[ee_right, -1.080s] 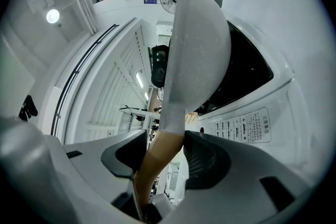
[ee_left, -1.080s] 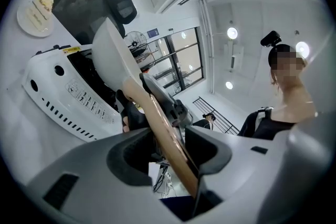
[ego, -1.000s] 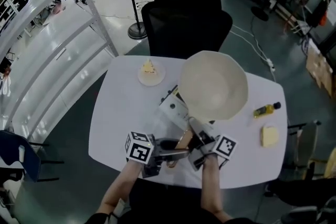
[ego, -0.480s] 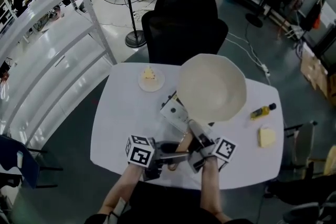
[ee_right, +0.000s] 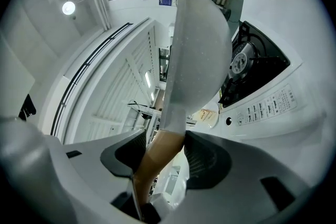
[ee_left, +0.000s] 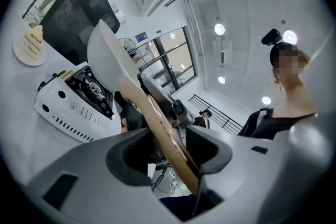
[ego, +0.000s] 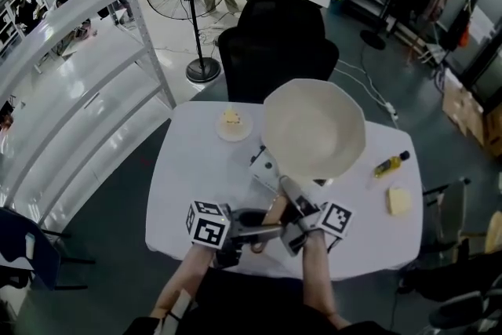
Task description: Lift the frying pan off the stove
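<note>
At the near edge of the surface (ego: 192,176), the left gripper (ego: 252,232) and right gripper (ego: 292,230) are held side by side. Both sets of fingers are closed partway on the wooden handle (ego: 274,209), which is gripped between each pair in both gripper views. Just beyond, the frying pan (ego: 314,129) is held up and tilted, its cream bowl raised above the stove (ego: 264,168). In both gripper views the burner is seen bare and a clear gap is seen under the pan. The lift is judged done or nearly done; only carrying the pan further clear or setting it down is left, if wanted. A cake plate (ego: 233,124) to the far left and an oil bottle (ego: 392,165) at the right are left untouched.
</note>
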`<state>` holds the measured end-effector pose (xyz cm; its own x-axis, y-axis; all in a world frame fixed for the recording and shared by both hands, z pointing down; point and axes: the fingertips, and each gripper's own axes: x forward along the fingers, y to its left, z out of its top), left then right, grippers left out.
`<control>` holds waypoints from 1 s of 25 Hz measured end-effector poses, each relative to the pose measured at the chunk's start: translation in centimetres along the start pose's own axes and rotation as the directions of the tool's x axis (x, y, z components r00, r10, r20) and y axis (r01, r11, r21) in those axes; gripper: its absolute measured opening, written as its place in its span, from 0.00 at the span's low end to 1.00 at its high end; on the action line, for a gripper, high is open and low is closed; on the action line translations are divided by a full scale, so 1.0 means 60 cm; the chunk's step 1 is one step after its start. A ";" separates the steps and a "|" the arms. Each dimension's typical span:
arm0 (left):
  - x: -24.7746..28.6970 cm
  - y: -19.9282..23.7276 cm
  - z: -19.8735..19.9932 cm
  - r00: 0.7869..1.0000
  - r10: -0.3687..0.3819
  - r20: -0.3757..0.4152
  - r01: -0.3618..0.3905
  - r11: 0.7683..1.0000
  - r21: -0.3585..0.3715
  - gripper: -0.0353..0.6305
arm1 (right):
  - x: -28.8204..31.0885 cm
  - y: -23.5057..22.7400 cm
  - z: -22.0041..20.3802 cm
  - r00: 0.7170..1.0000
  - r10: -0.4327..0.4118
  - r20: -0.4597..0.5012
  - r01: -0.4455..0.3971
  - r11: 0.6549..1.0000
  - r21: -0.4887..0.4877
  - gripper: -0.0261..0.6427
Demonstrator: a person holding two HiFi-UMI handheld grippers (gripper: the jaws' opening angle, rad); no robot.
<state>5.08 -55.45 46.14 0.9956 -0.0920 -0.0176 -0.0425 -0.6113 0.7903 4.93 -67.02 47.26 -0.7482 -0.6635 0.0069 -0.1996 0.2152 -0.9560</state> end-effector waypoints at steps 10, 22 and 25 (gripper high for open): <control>-0.081 -0.018 -0.014 0.999 0.043 0.032 -0.044 0.999 0.027 0.35 | 0.046 0.029 -0.076 0.998 0.014 -0.062 -0.016 1.000 -0.024 0.38; -0.187 -0.022 -0.032 0.979 0.145 0.146 -0.151 0.988 0.031 0.36 | 0.127 0.061 -0.188 0.974 0.059 -0.217 -0.066 0.998 -0.024 0.38; -0.209 -0.028 -0.035 0.969 0.176 0.175 -0.184 0.982 0.030 0.36 | 0.142 0.070 -0.215 0.963 0.071 -0.258 -0.079 0.997 -0.019 0.38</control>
<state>-7.17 -51.61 46.35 0.9425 -0.3340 0.0152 -0.2273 -0.6069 0.7616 -10.44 -62.54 47.07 -0.8984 -0.4390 0.0146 -0.1524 0.2803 -0.9477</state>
